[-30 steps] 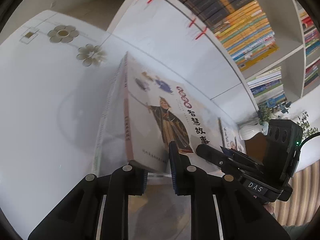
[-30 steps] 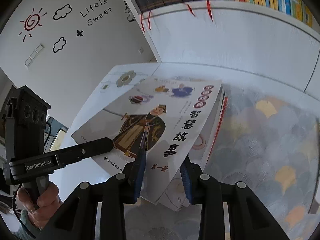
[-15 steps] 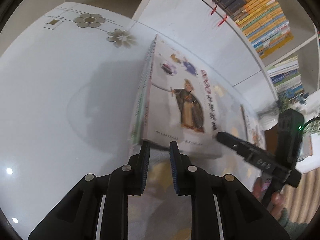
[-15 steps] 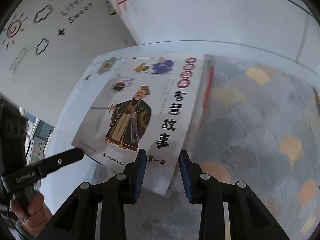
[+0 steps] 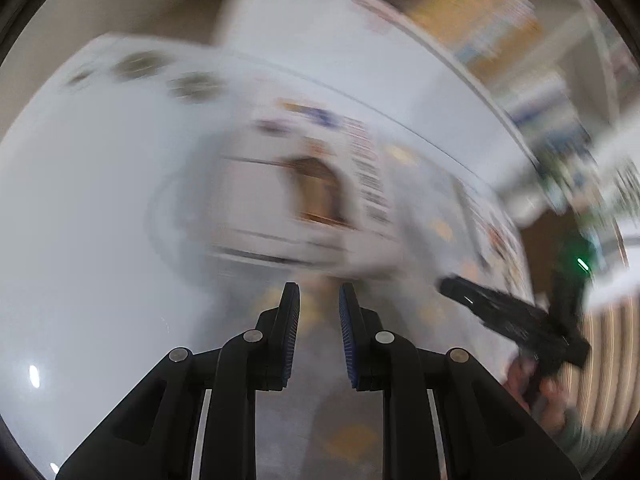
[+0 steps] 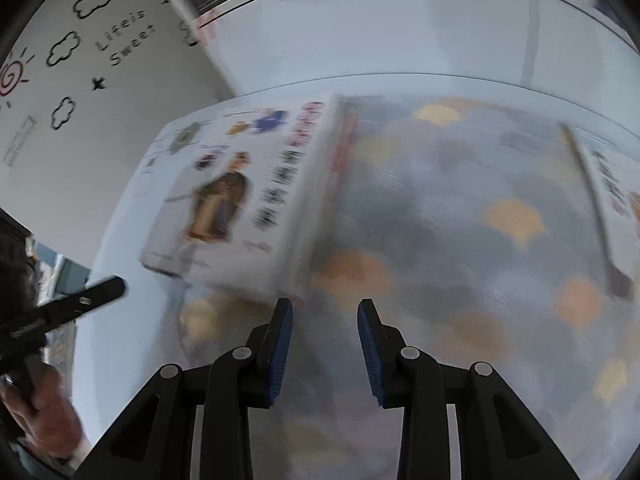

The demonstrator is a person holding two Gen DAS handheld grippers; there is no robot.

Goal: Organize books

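Two black two-finger grippers with blue ribbed pads stand just clear of the near edge of a white illustrated book stack (image 6: pixel 236 200), which lies flat on the white table (image 5: pixel 80 200) partly over a grey mat with pale scallop patterns (image 6: pixel 460 216). The left gripper (image 5: pixel 319 336) has nothing between its pads and its jaws are opening at a narrow gap. The right gripper (image 6: pixel 325 344) is also empty, jaws apart at a modest gap. Judged from this, the stack is released and lying squared.

The left wrist view alone shows the bookshelf of coloured spines (image 5: pixel 480 12). The right wrist view alone shows the wall decals (image 6: pixel 80 40) and a second white book (image 6: pixel 612 200) at the mat's right. Both views are motion-blurred.
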